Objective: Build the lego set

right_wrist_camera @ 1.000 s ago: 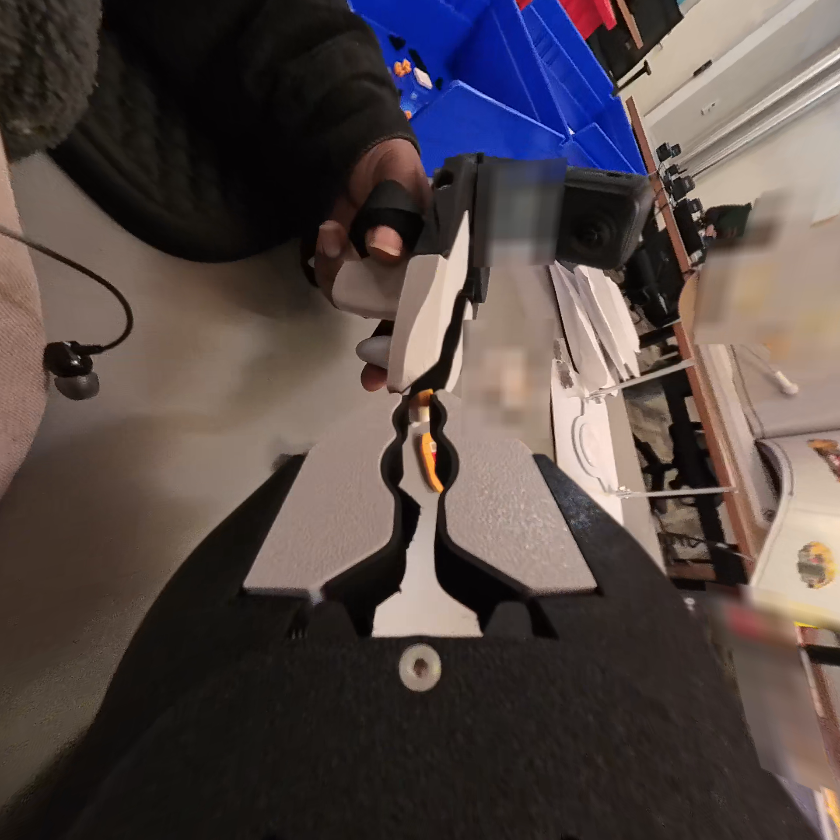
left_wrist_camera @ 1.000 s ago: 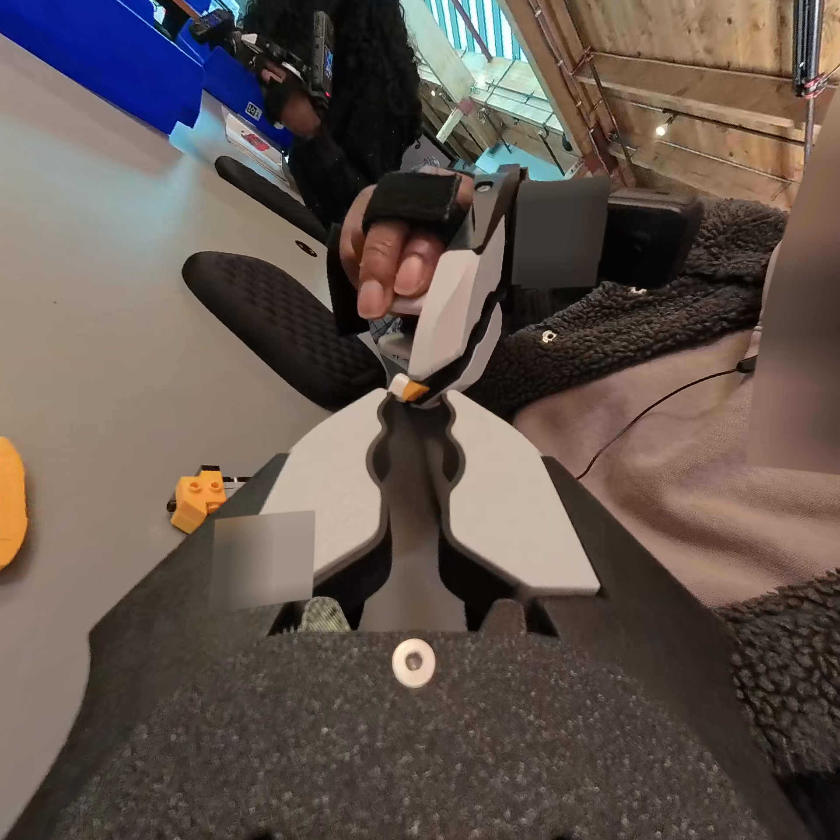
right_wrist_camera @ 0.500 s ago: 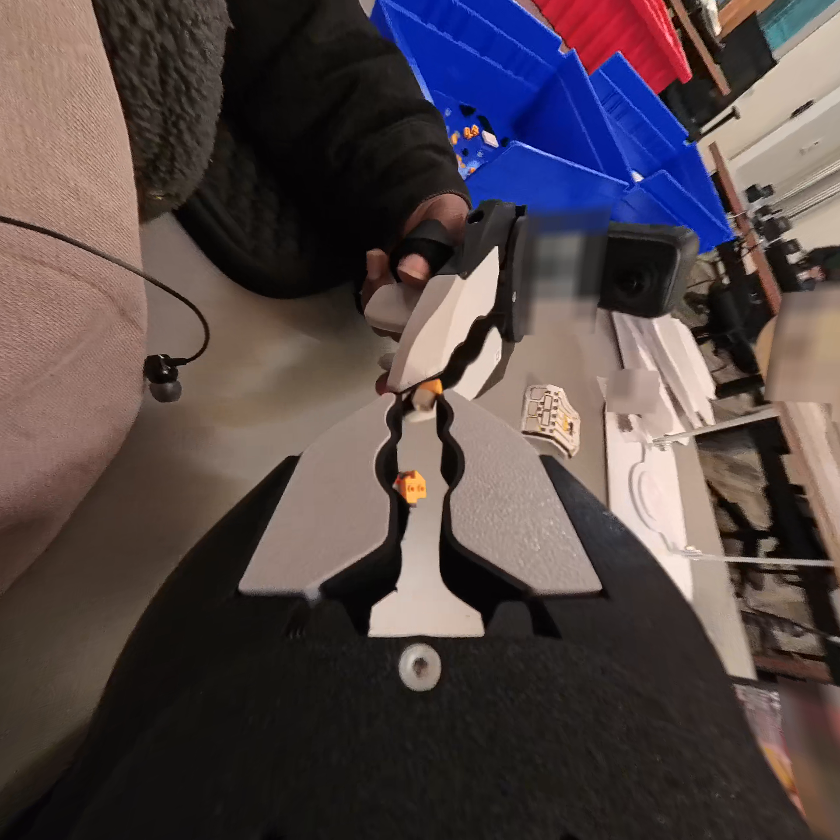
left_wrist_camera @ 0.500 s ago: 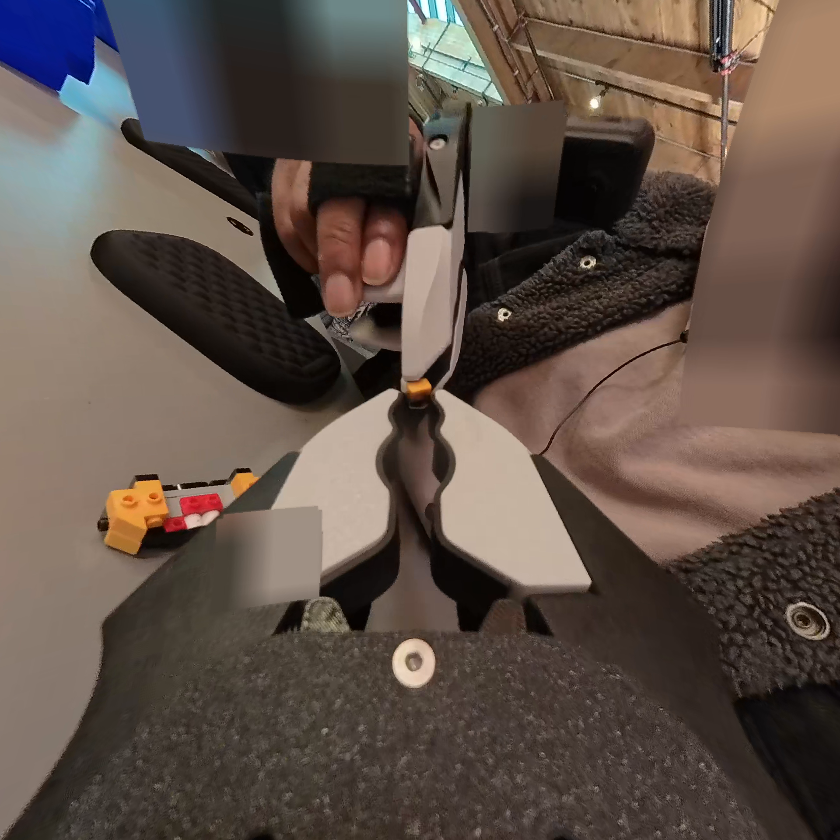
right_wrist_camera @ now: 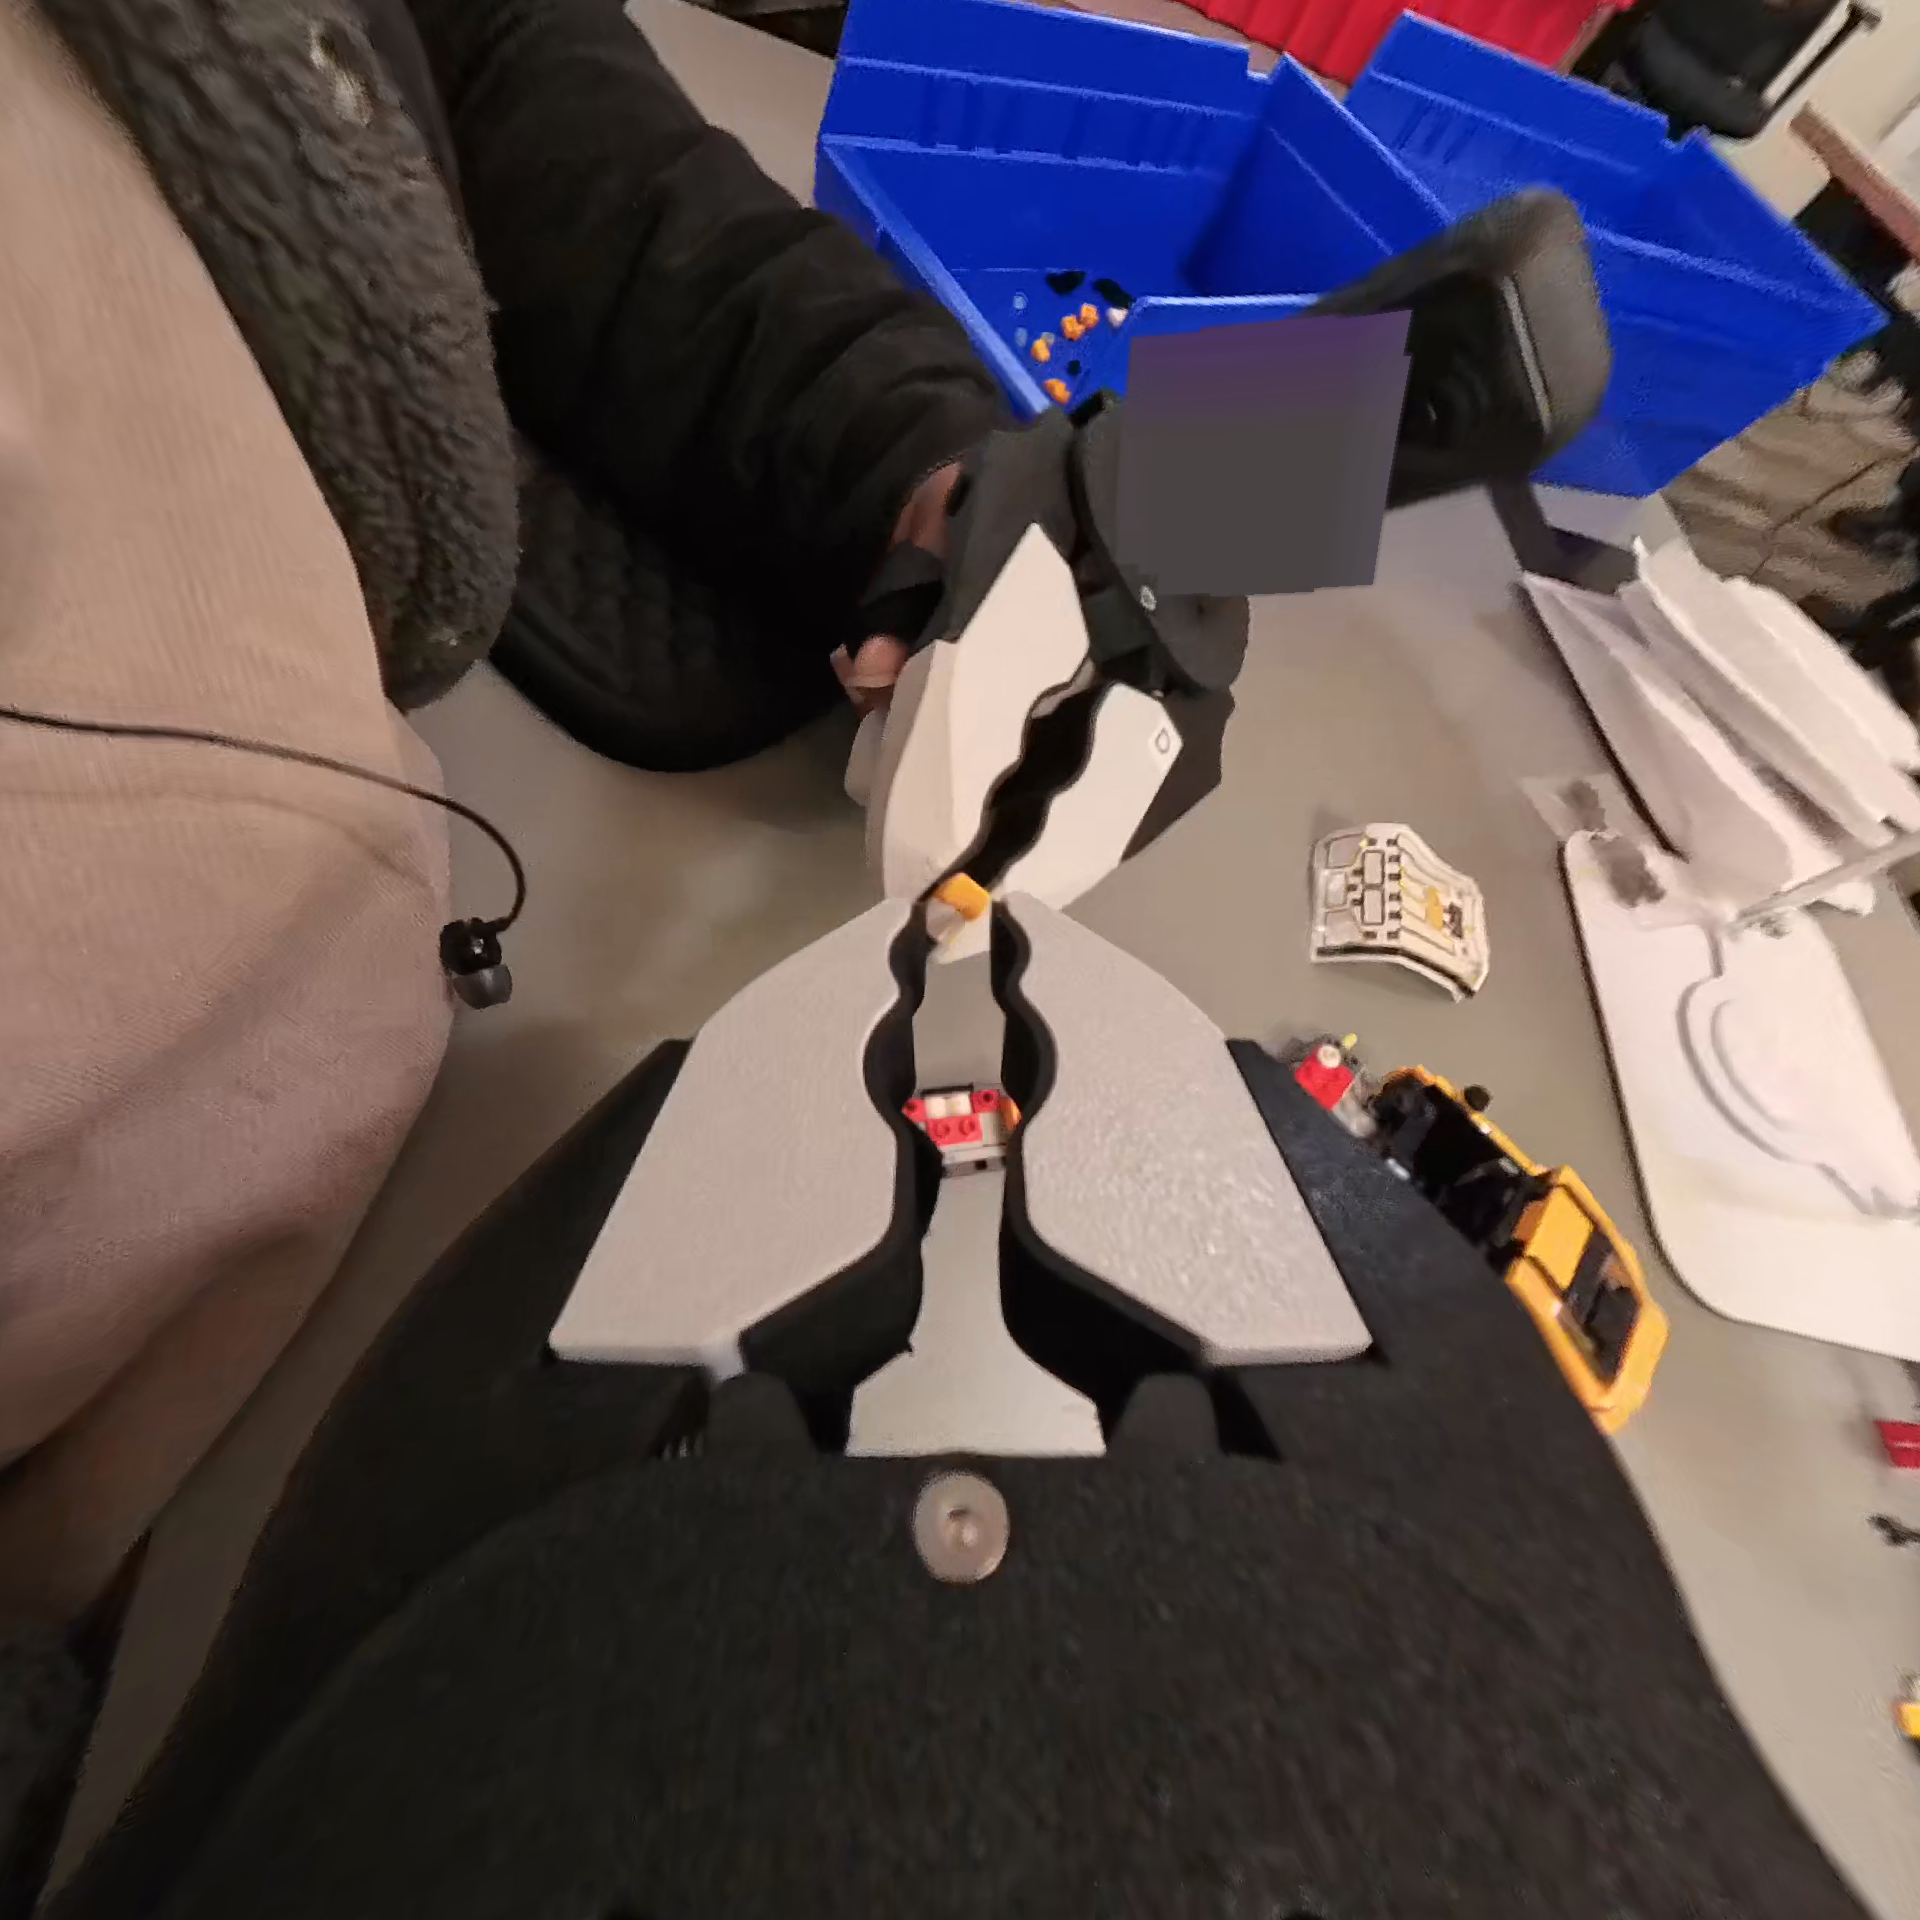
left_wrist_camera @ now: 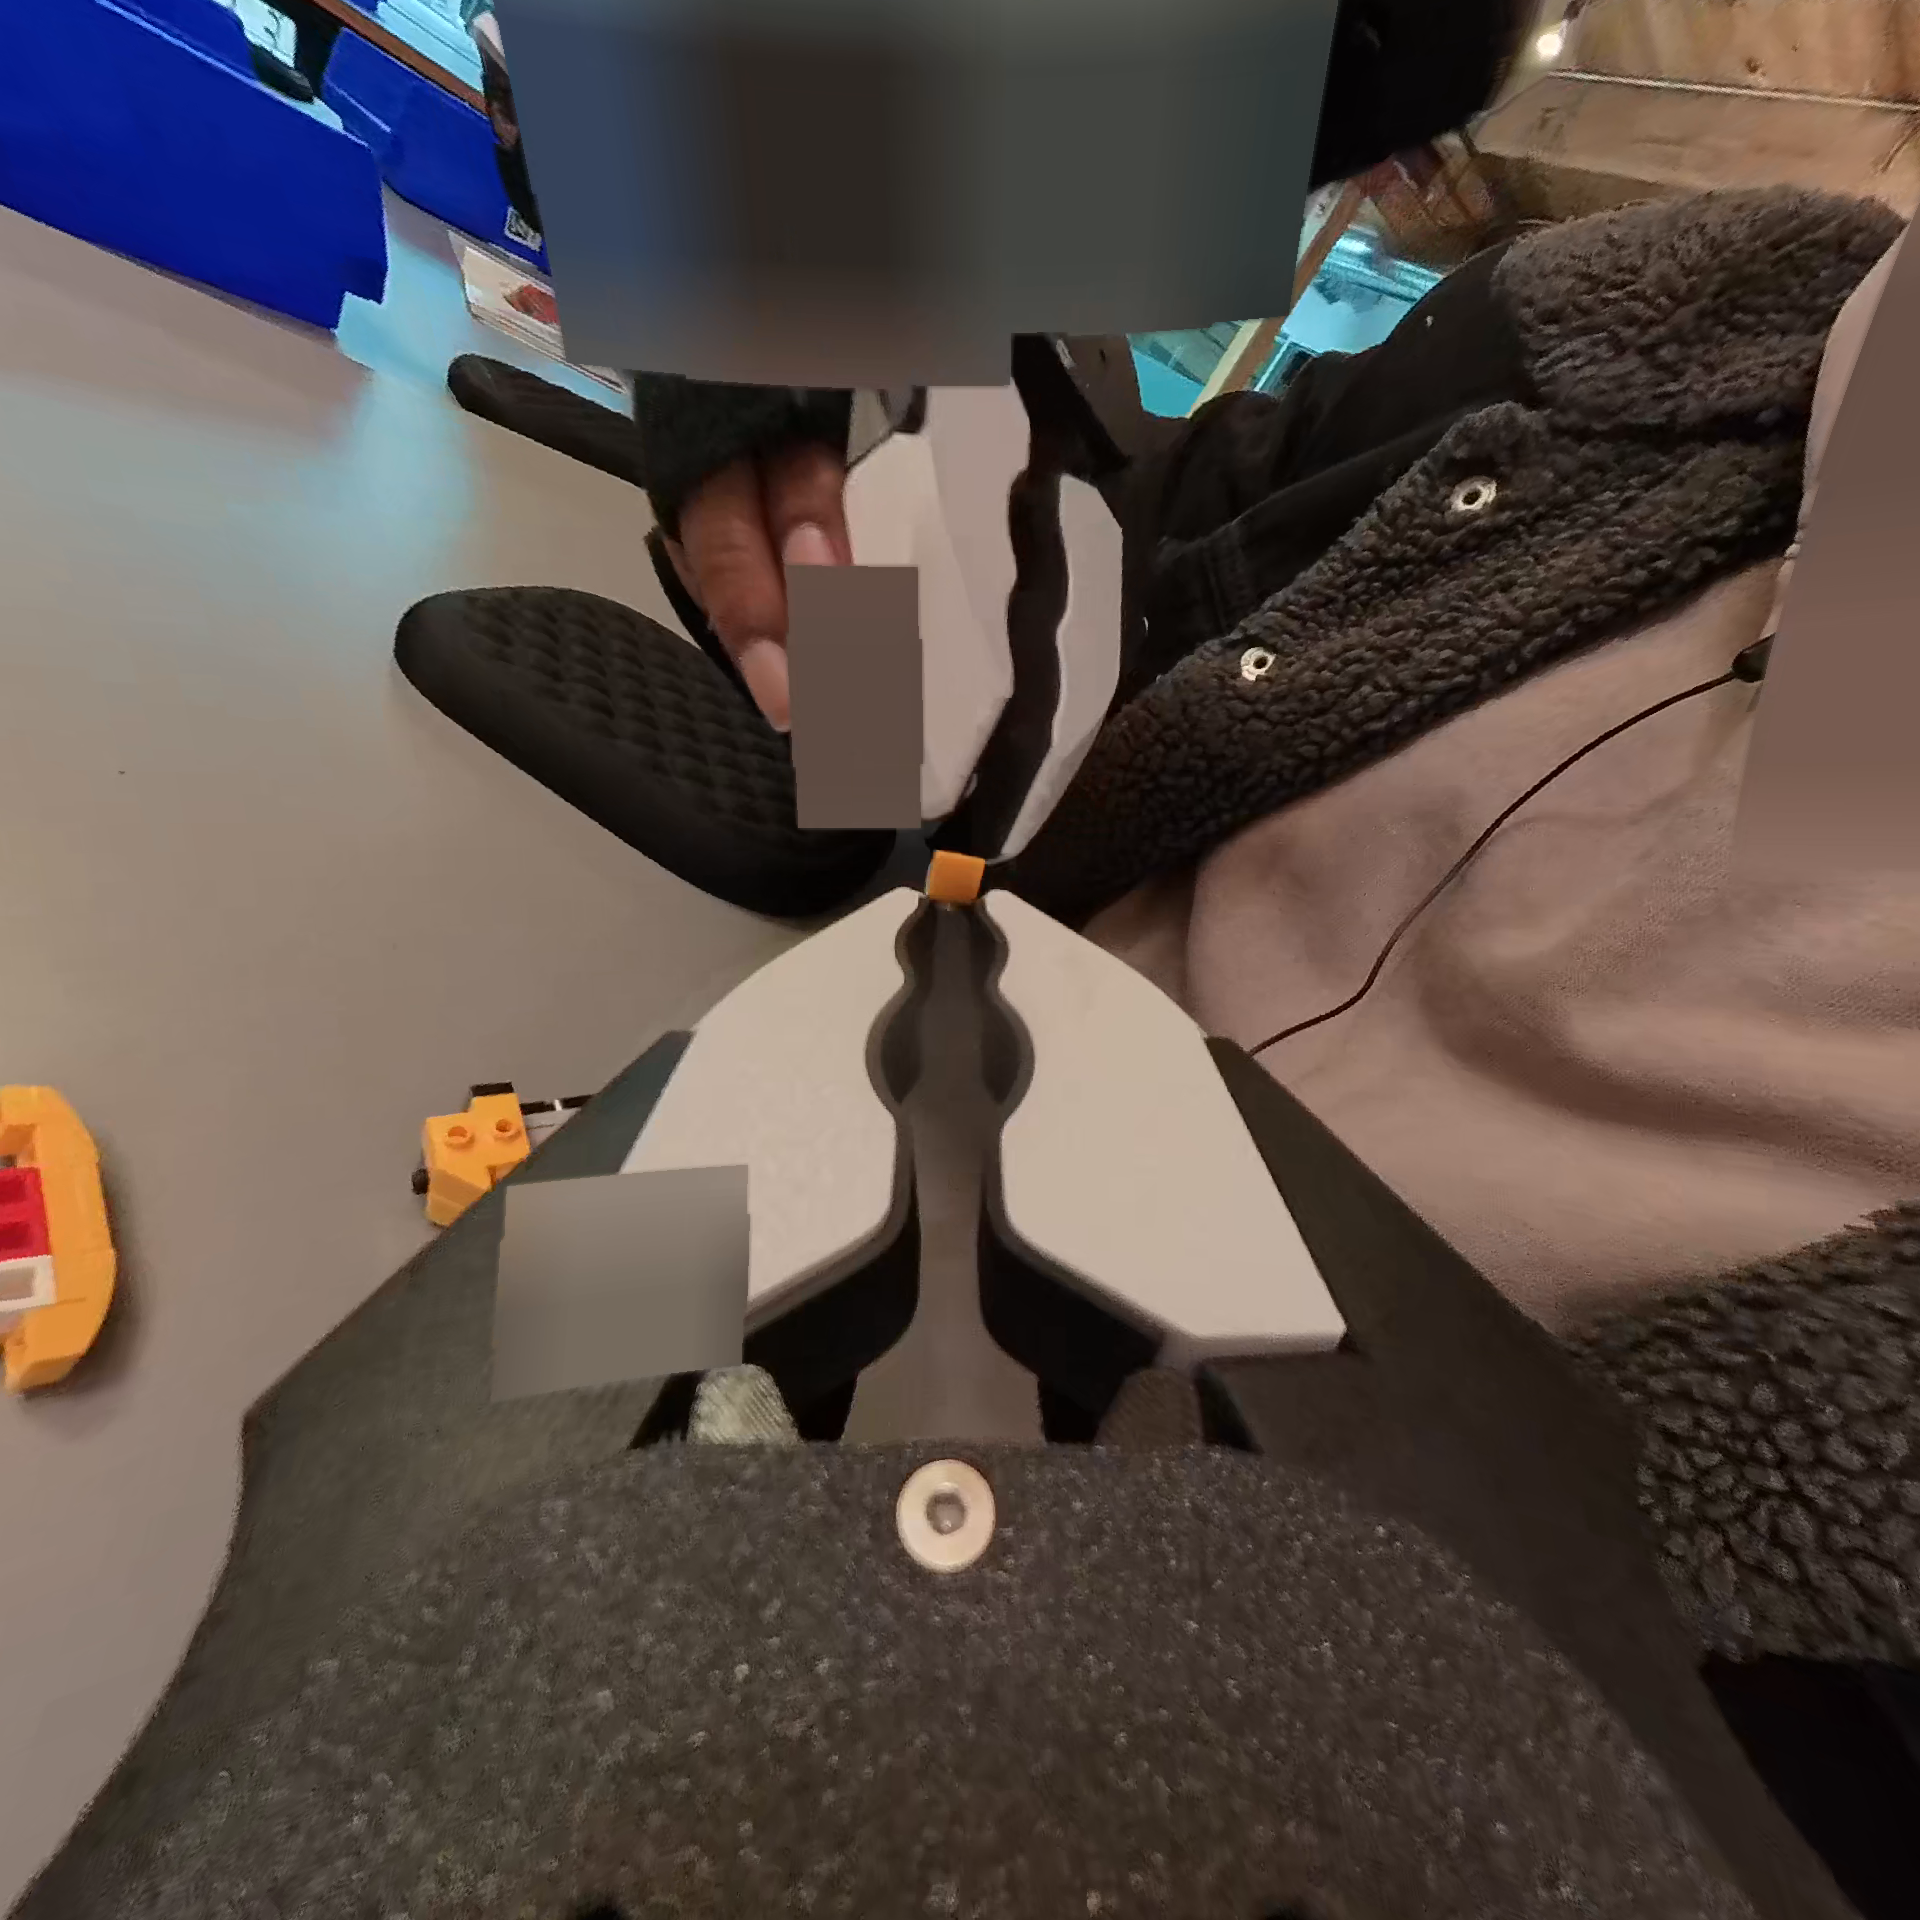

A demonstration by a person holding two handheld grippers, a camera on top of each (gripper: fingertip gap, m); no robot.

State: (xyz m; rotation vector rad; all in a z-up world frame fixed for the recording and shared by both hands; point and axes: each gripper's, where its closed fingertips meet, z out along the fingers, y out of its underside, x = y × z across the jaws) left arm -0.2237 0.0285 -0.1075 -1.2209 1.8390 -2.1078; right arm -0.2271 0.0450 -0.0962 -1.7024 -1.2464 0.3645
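Change since a second ago: my two tools have stayed tip to tip while the views swung round; the table and its bricks now fill much more of the right wrist view.
Left gripper (left_wrist_camera: 951, 902): I have its tongs closed together on a small orange lego piece (left_wrist_camera: 955, 875), pinched at the very tips.
Right gripper (right_wrist_camera: 956, 920): its tongs are drawn in at the tips around a small white piece (right_wrist_camera: 951, 925); I cannot tell for sure how firmly it is clamped.
Meeting point: the orange piece and the white piece touch, each tool facing the other nose to nose above the grey table (right_wrist_camera: 1299, 748).
Holder: a hand (left_wrist_camera: 764, 561) with a black strap grips the right tool in the left wrist view.
Yellow lego car (right_wrist_camera: 1507, 1226): lies on the table to the right of my right tool, near a white tray (right_wrist_camera: 1766, 1122).
Red and white sub-assembly (right_wrist_camera: 961, 1127): sits on the table, seen through the gap between the right tool's fingers.
Yellow brick block (left_wrist_camera: 473, 1148): on the table beside my left tool.
Blue bins (right_wrist_camera: 1195, 208): at the far side of the table, a few loose orange bits inside one.
Sticker sheet (right_wrist_camera: 1397, 909): flat on the table between the tools and the tray.
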